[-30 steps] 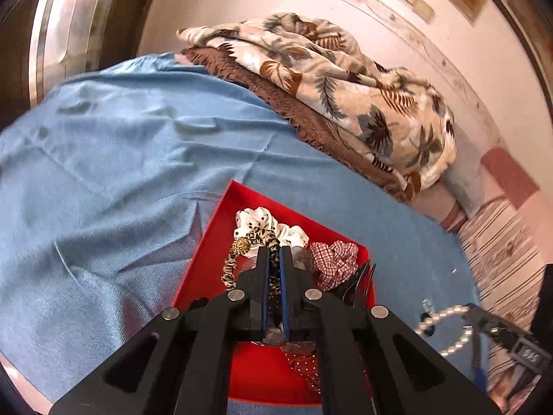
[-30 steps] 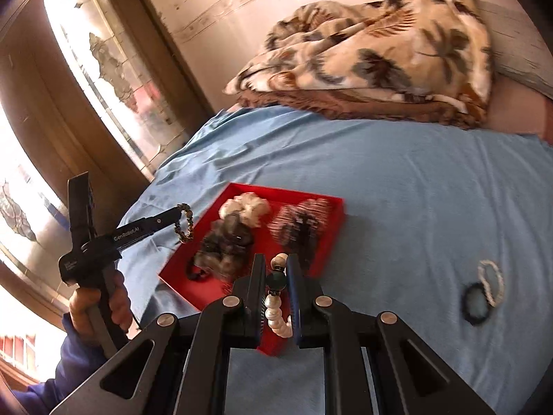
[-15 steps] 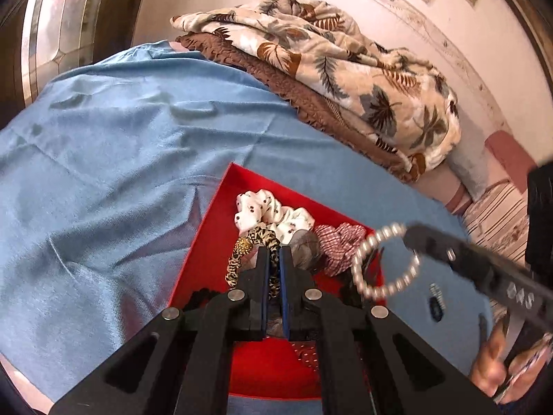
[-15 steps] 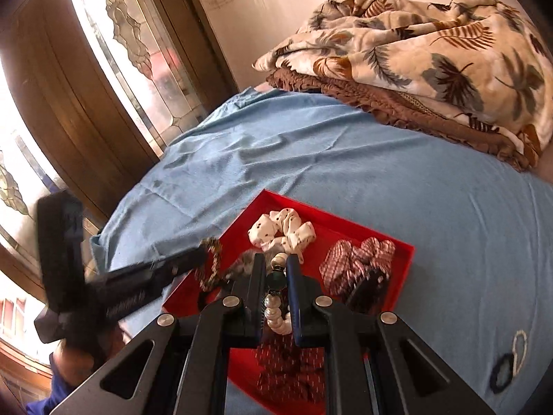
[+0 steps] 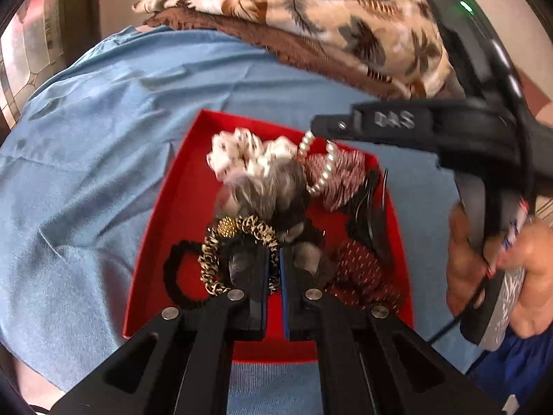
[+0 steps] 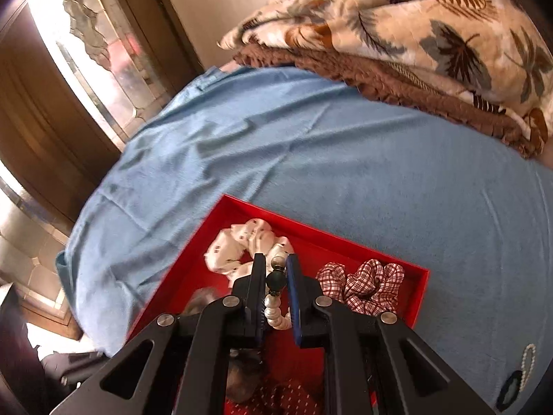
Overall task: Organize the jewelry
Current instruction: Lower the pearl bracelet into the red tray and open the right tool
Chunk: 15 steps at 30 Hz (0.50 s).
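Blue bedsheet (image 5: 86, 173), left view: shallow red cardboard tray (image 5: 172, 207) at centre; left gripper (image 5: 273, 269) pinches a leopard-print beaded bracelet (image 5: 211, 259). Right view, lower centre — right gripper (image 6: 276, 276) clamps a white pearl bracelet (image 6: 276, 318) over the tray.

Your tray (image 6: 420, 287) sat low in the frame on the sheet (image 6: 311, 159), hair ties (image 6: 363, 285) inside, blanket (image 6: 397, 24) at upper right.

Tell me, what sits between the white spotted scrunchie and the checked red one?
In the right wrist view, the pearl bracelet held in the right gripper, over bare red tray.
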Available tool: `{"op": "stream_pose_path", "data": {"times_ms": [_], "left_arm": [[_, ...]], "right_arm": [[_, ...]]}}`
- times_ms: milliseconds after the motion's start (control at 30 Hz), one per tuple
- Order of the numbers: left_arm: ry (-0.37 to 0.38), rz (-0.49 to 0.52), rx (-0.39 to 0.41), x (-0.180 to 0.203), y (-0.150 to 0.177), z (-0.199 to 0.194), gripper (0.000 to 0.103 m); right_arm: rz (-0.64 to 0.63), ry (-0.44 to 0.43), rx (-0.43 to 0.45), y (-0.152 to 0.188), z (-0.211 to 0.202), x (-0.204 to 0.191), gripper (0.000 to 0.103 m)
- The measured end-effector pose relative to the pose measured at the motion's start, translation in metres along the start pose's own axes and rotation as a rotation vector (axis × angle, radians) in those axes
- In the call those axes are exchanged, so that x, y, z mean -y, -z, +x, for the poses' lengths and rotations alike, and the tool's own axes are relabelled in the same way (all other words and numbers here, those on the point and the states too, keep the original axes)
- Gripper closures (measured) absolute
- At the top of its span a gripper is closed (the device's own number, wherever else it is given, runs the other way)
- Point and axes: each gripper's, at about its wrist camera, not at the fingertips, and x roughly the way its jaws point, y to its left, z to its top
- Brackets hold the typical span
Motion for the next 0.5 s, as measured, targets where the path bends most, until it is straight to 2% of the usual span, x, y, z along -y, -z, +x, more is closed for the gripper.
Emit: {"op": "stream_pose_path", "data": {"times_ms": [400,500], "left_arm": [[-0.015,-0.004,-0.049,-0.002,0.003,0.013,0.097],[-0.016,-0.013,-0.053,-0.004,0.003,0.014,0.093]], "right_arm": [[0.029,0.053,-0.068,0.004,0.034,0.014,0.09],[0.033,0.061,-0.071,0.005,0.035,0.015,0.09]]}}
